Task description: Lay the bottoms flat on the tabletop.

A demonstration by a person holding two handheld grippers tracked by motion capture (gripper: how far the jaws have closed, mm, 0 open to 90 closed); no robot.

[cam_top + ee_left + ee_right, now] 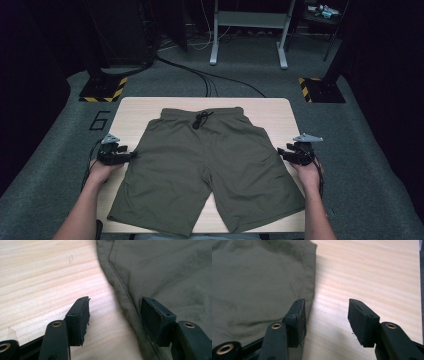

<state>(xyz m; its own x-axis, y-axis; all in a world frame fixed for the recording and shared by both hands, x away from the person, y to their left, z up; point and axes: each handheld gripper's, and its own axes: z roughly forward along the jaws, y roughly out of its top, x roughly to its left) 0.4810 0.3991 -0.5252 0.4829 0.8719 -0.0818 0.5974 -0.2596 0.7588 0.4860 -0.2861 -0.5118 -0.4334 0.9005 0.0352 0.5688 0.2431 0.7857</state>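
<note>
With both claws spread, left claw (113,315) and right claw (327,317) straddle the shorts' (200,160) side seams; next, lower and pinch each edge.

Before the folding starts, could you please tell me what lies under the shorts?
The shorts lie flat on the wooden table; whatever sits beneath the fabric is covered.

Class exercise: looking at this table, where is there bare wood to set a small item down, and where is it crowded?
Bare strips of the light wooden table lie left and right of the olive-green fabric shorts, and behind the waistband. The open left gripper and open right gripper crowd the shorts' side seams. The middle is covered.
</note>
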